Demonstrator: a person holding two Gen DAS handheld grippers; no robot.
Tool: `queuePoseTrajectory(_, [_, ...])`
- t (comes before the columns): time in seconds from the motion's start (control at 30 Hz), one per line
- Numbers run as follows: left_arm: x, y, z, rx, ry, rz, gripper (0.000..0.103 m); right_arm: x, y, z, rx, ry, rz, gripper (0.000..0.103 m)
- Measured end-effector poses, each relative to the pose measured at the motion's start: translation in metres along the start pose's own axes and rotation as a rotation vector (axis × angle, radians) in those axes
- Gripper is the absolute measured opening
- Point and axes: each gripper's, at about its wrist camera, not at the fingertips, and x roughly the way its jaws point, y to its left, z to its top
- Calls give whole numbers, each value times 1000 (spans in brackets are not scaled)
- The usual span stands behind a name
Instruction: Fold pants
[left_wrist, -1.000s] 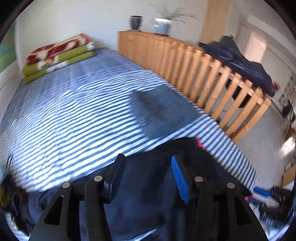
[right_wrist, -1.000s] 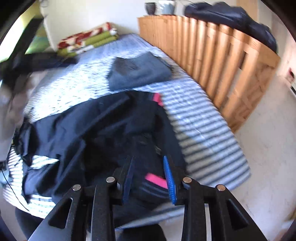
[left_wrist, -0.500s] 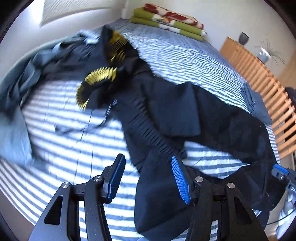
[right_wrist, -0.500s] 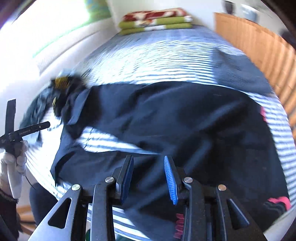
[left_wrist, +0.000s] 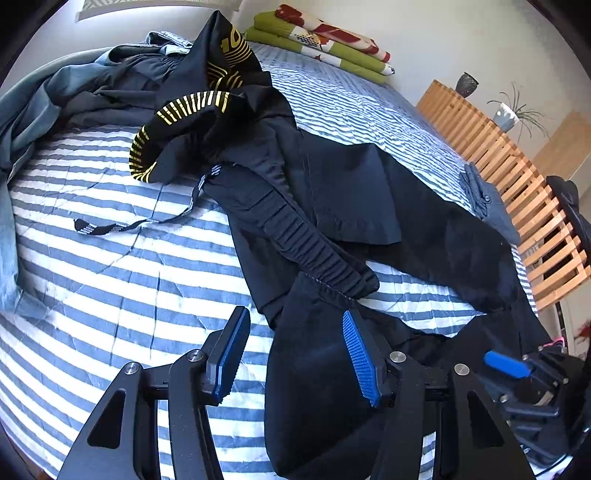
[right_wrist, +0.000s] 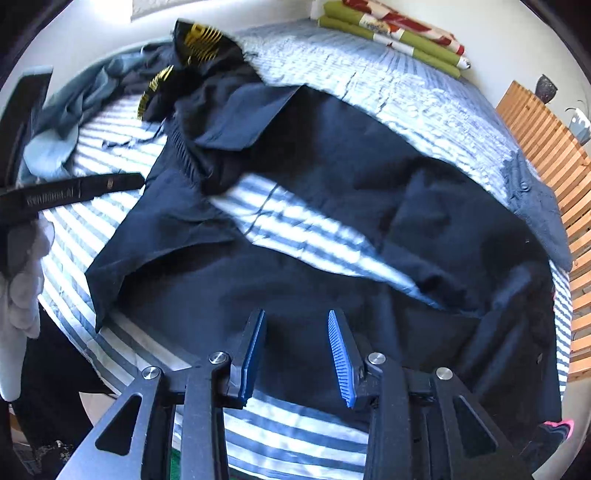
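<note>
Your left gripper (left_wrist: 291, 354), jaws spread and empty, sits nearest the black pants' (left_wrist: 369, 206) elastic waistband (left_wrist: 314, 247); legs run rightward toward the wooden slat rail (left_wrist: 517, 192).

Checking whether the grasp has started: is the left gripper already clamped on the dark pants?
No: the left gripper is open, its blue pads apart above the dark pants, gripping no fabric.

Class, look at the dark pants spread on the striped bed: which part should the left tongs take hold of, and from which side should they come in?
Grip the ribbed elastic waistband of the dark pants, probably at its near end. It forms a thick raised ridge on the striped bed, while the legs lie flat. The left tongs, open, sit just short of it, so come straight forward from the near edge.
</note>
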Motion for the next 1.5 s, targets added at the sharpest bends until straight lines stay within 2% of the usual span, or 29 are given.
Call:
queuePoseTrajectory(0.2, [0,15,19,5,-12,-4,62,24,19,7,-4,66,-30,36])
queuePoseTrajectory(0.3, [3,21,26,-1,-9,-9,62,32,22,10,-11,93,-40,44])
queuePoseTrajectory(0.53, [13,23,31,5,15,-10,62,36,26,9,-25,91,-39,48])
queuePoseTrajectory(0.7, [18,15,30,29,32,17,62,28,19,10,-1,70,8,48])
queuePoseTrajectory(0.83, [22,5,36,60,43,44,62,10,3,11,57,15,70,48])
queuePoseTrajectory(0.93, [22,-5,44,68,38,43,62,-2,-12,12,89,-24,82,48])
queuePoseTrajectory(1.33, [29,-47,62,119,40,6,62,-13,-95,18,236,-127,53,48])
queuePoseTrajectory(1.5, [33,-39,71,84,39,-20,62,-12,-126,18,271,-117,13,48])
